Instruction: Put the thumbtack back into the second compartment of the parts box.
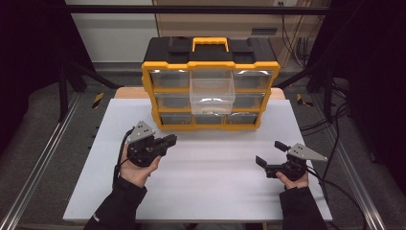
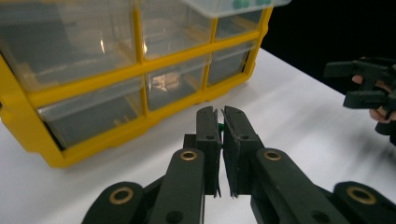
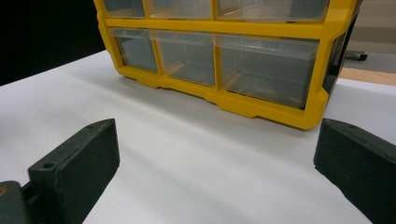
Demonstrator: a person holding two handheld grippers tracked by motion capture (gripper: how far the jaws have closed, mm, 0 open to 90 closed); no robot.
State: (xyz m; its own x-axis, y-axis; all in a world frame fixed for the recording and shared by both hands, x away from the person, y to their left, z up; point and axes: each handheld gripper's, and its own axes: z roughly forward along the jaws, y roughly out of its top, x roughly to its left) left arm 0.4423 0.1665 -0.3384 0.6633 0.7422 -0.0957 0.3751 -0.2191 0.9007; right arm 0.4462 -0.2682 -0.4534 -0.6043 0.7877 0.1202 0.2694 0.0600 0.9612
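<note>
Left tool point(image 1: 171, 140): matte black, hard-edged jaws clenched on a small green piece point(image 2: 219, 127), of which a sliver shows between the pads; its shape cannot be told. The tool sits at the left of the white, smooth, flat surface point(image 1: 206, 187), just in front of the organizer's lower left corner, capped by a grey three-cornered plate.

Centre: a storage organizer point(image 1: 210, 64) stands at the far edge of the surface. Yellow moulded plastic frame, black top, yellow carry handle point(image 1: 209, 43). It has a three-by-three grid of clear, glossy, rectangular plastic drawers. The top middle drawer point(image 1: 212, 91) is pulled out toward the person; in the left gripper view small green rounded pieces point(image 2: 250, 3) lie in it. The contents of the other drawers cannot be made out.

Right tool point(image 1: 271, 153): released, its blunt, grainy black jaws standing wide apart with nothing between them, over bare surface at the right, well apart from the organizer.
</note>
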